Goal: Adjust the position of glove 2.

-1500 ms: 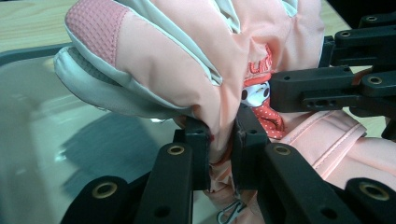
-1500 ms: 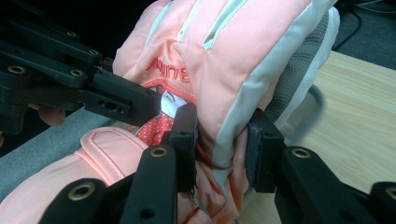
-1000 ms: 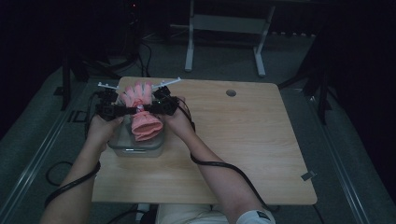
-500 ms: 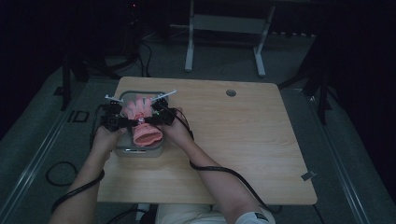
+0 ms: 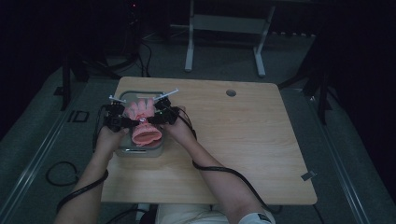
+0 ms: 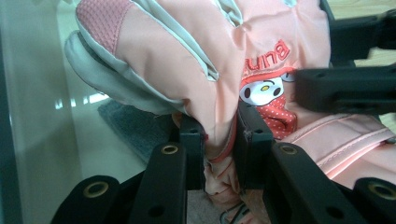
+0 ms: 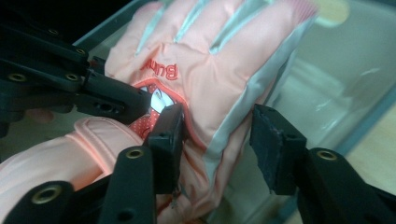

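A pink padded glove (image 5: pixel 141 117) with grey trim and a cartoon face hangs over a clear box (image 5: pixel 140 152) at the table's left side. My left gripper (image 5: pixel 120 122) is shut on the glove's (image 6: pixel 187 60) thumb-side edge, the fabric pinched tight between its jaws (image 6: pixel 219 128). My right gripper (image 5: pixel 161 116) straddles the other side of the glove (image 7: pixel 210 60); its jaws (image 7: pixel 217 128) stand apart, the left pad (image 7: pixel 170 126) touching fabric and the right pad (image 7: pixel 271 140) bare. The glove's fingers point away from me and its cuff toward me.
The box's clear wall (image 6: pixel 37 116) stands close on the left gripper's left, and its rim (image 7: pixel 369 112) runs past the right gripper. The wooden table (image 5: pixel 243 140) stretches to the right, with a round hole (image 5: pixel 230 93) near its far edge. Cables trail off the table's near side.
Both grippers and the glove have sunk from above the box down into it and come slightly toward me. The glove looks smaller and lower than a second ago.
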Demonstrator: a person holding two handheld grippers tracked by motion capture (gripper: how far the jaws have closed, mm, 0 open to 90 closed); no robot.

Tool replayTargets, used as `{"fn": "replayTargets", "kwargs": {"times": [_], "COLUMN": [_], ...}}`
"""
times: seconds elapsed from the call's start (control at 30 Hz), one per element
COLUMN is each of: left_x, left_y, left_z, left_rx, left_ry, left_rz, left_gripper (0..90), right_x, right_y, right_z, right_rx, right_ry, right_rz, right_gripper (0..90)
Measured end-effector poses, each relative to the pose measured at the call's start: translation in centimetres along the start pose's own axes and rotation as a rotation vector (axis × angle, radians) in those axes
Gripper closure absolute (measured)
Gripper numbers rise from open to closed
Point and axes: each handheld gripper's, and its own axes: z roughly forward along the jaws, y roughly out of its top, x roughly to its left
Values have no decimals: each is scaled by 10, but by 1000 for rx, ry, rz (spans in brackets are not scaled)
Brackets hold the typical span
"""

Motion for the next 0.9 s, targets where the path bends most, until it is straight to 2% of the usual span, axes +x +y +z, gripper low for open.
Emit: {"fn": "replayTargets", "kwargs": {"times": [0.17, 0.2, 0.27, 0.33, 0.37, 0.4, 0.47, 0.53, 0.57, 0.63, 0.73, 0.9], "left_x": [-1, -1, -1, -1, -1, -2, -2, -2, -3, -3, -5, -6], "left_y": [2, 3, 3, 3, 3, 3, 3, 5, 5, 6, 7, 9], "left_z": [0, -1, -2, -2, -2, -2, -2, -3, -5, -8, -14, -24], "left_rx": [-4, -10, -32, -36, -41, -52, -56, -74, -83, -102, -117, -155], "left_ry": [5, 10, 15, 16, 26, 41, 45, 54, 48, 35, 32, 20], "left_rz": [-3, 0, 6, 5, 12, 14, 18, 23, 28, 16, 26, 30], "left_gripper": [718, 662, 610, 601, 601, 561, 529, 529, 485, 485, 484, 428], "right_x": [-1, -3, -6, -7, -9, -12, -14, -15, -16, -16, -16, -16], "right_y": [2, 2, 2, 1, 0, -2, -3, -4, -6, -6, -6, -8], "right_z": [-12, -19, -24, -27, -30, -37, -39, -42, -50, -54, -59, -62], "right_rx": [-22, -40, -57, -66, -69, -83, -88, -94, -109, -119, -127, -112], "right_ry": [-21, -22, -18, -7, 2, 11, 13, 14, 20, 36, 46, 50], "right_rz": [-25, -30, -24, -18, -9, 6, 10, 13, 9, 0, -5, -18], "right_gripper": [531, 529, 522, 513, 512, 510, 510, 509, 497, 471, 429, 404]}}
